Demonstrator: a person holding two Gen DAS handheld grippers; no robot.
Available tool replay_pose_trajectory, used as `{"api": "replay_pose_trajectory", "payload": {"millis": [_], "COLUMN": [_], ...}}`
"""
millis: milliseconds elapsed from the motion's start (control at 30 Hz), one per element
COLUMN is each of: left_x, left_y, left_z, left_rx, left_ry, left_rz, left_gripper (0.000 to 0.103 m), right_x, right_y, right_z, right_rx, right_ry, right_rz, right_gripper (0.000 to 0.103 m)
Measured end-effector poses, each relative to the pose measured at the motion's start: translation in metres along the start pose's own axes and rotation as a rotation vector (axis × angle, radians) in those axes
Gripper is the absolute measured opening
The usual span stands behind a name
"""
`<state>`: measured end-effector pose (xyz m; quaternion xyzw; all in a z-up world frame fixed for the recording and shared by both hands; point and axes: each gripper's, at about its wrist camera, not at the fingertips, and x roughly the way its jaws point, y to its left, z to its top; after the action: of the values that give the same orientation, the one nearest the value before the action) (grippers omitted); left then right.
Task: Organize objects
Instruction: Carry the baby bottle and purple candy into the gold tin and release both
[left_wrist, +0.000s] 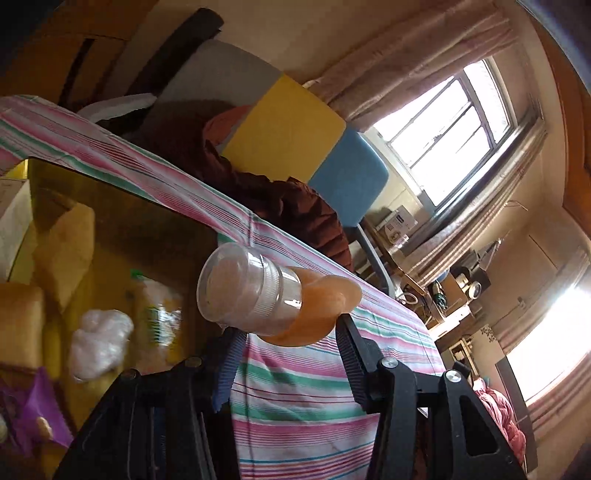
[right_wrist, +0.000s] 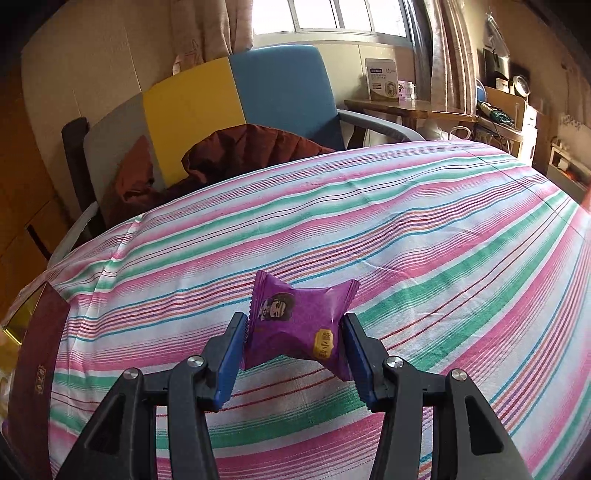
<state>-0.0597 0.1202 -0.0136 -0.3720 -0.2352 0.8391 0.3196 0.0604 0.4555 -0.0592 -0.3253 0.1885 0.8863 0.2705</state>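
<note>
Left wrist view: my left gripper clamps a clear jar sideways over the striped cloth; a window stands beyond, right.

Right wrist view: my right gripper pinches a purple packet above the cloth, chair ahead.

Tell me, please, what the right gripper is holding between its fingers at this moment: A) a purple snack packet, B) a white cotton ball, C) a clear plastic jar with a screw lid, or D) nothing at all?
A: in the right wrist view, the right gripper has its blue pads pressed against both sides of the purple snack packet, above the striped tablecloth.
</note>
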Motion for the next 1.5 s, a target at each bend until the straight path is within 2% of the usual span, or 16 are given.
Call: {"api": "replay_pose_trajectory", "payload": {"millis": [400, 533, 633, 700, 967, 1133, 1233, 1300, 1500], "left_x": [0.002, 0.005, 0.000, -0.005, -0.019, -0.035, -0.048, -0.058, -0.084], "left_y": [0.095, 0.112, 0.123, 0.124, 0.104, 0.093, 0.080, 0.070, 0.052], "left_z": [0.031, 0.037, 0.041, 0.043, 0.031, 0.017, 0.011, 0.007, -0.003], "left_rx": [-0.251, -0.301, -0.354, -0.361, -0.264, -0.219, -0.139, -0.076, 0.069], "left_ry": [0.081, 0.103, 0.092, 0.075, 0.053, 0.033, 0.007, -0.010, -0.060], "left_rz": [0.123, 0.207, 0.192, 0.177, 0.164, 0.125, 0.125, 0.134, 0.215], "left_gripper": [0.051, 0.057, 0.060, 0.066, 0.066, 0.066, 0.066, 0.066, 0.068], "right_x": [-0.001, -0.002, -0.002, -0.001, -0.002, -0.003, -0.007, -0.014, -0.057], "right_y": [0.006, 0.008, 0.008, 0.008, 0.008, 0.009, 0.020, 0.034, 0.108], "right_z": [-0.002, -0.004, -0.005, -0.005, -0.006, -0.007, -0.008, -0.009, -0.014], "right_rx": [-0.028, -0.038, -0.041, -0.041, -0.040, -0.047, -0.091, -0.135, -0.300], "right_ry": [0.004, 0.007, 0.012, 0.013, 0.016, 0.021, 0.035, 0.043, 0.015], "right_rz": [-0.026, -0.029, -0.028, -0.030, -0.027, -0.007, 0.014, 0.054, 0.279], "right_gripper": [0.052, 0.052, 0.052, 0.052, 0.052, 0.053, 0.053, 0.053, 0.053]}}
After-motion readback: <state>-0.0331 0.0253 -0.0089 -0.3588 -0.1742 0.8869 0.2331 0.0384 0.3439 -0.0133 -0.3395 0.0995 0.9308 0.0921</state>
